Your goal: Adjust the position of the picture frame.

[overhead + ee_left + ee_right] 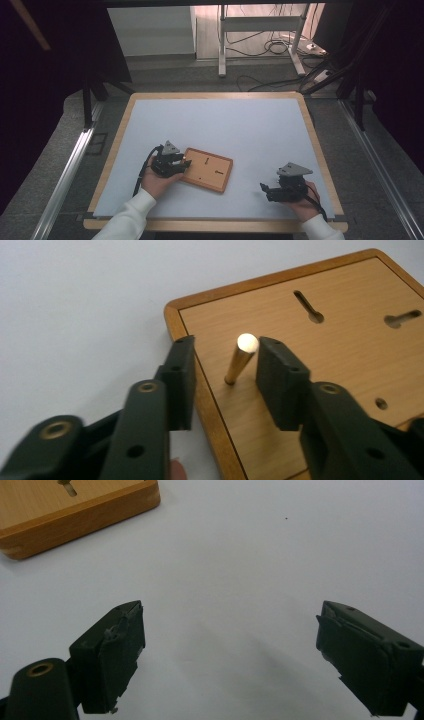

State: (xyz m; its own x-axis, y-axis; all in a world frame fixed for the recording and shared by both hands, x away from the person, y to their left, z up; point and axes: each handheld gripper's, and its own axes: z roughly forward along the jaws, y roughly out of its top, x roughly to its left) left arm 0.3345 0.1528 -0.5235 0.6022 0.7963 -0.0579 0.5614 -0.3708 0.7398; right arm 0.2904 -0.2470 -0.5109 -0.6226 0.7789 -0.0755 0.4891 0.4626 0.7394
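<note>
A flat wooden board [212,172] with keyhole slots lies on the white mat, left of centre. A short brass peg [240,360] stands up from the board [340,355] near its left edge. My left gripper [184,162] reaches over that edge. In the left gripper view its jaws [227,347] stand on either side of the peg: one pad is close beside it, the other is clearly apart, so it is open. My right gripper [264,189] rests near the front right of the mat, jaws wide [230,615], nothing between them. A corner of the board [75,510] lies beyond it.
The white mat [215,120] sits in a wooden-rimmed tabletop [120,130]. Metal rails run along both sides. Behind the table are a white stand's legs [222,45] and cables on the floor.
</note>
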